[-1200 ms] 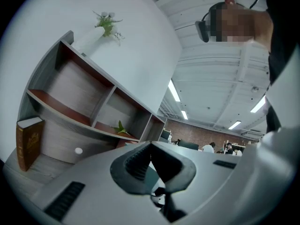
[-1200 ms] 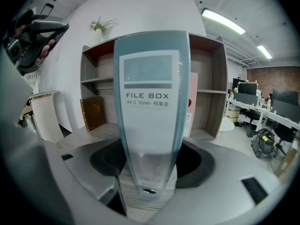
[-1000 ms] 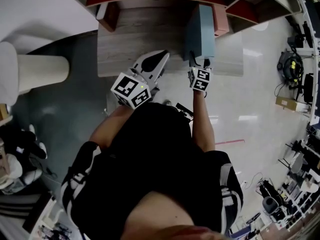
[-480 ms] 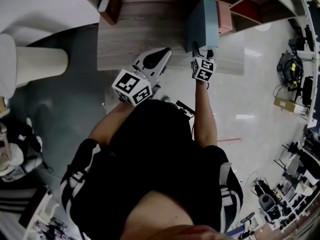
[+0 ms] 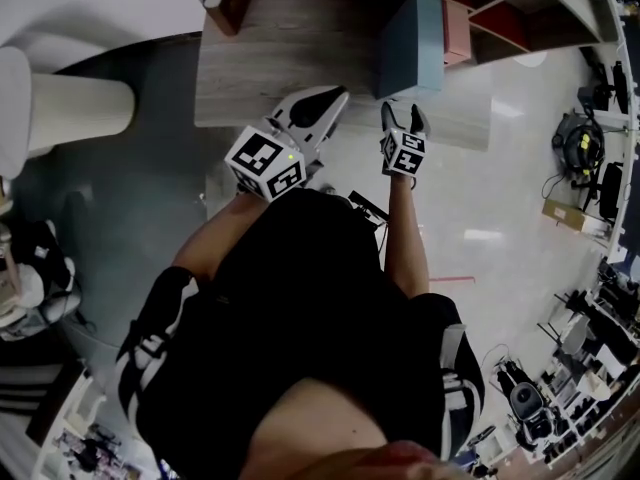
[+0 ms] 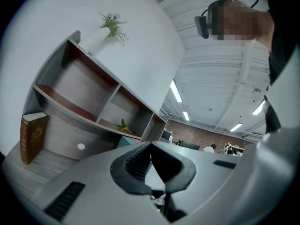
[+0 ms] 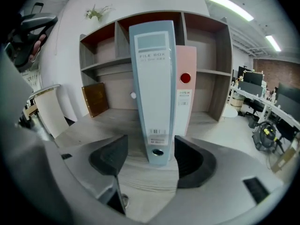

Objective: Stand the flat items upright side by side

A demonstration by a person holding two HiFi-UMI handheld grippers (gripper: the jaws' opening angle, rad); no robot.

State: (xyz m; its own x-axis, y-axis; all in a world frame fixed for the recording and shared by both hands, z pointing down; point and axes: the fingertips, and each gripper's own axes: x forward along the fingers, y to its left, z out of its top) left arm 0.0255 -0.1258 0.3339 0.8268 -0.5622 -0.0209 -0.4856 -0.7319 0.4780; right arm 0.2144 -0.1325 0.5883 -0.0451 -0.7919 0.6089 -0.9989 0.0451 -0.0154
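A blue file box (image 7: 152, 88) stands upright on the wooden desk (image 5: 280, 68), spine toward me. A pink file box (image 7: 185, 88) stands upright right against its right side. In the head view the blue file box (image 5: 410, 43) and the pink file box (image 5: 455, 33) sit at the desk's back right. My right gripper (image 7: 150, 158) is open; its fingertips sit just short of the blue spine's foot and do not touch it. That right gripper (image 5: 403, 118) hovers over the desk's front edge. My left gripper (image 5: 335, 96) is shut and holds nothing, left of the boxes.
A brown book (image 7: 96, 99) leans upright at the desk's back left, seen as the brown book (image 6: 33, 136) in the left gripper view. Open shelf compartments (image 7: 206, 46) rise behind the desk. A white chair (image 5: 60, 128) stands to the left. Glossy floor lies to the right.
My right gripper has drawn back from the blue file box toward the desk's front edge and sunk a little. The box stays upright. The left gripper has barely moved.
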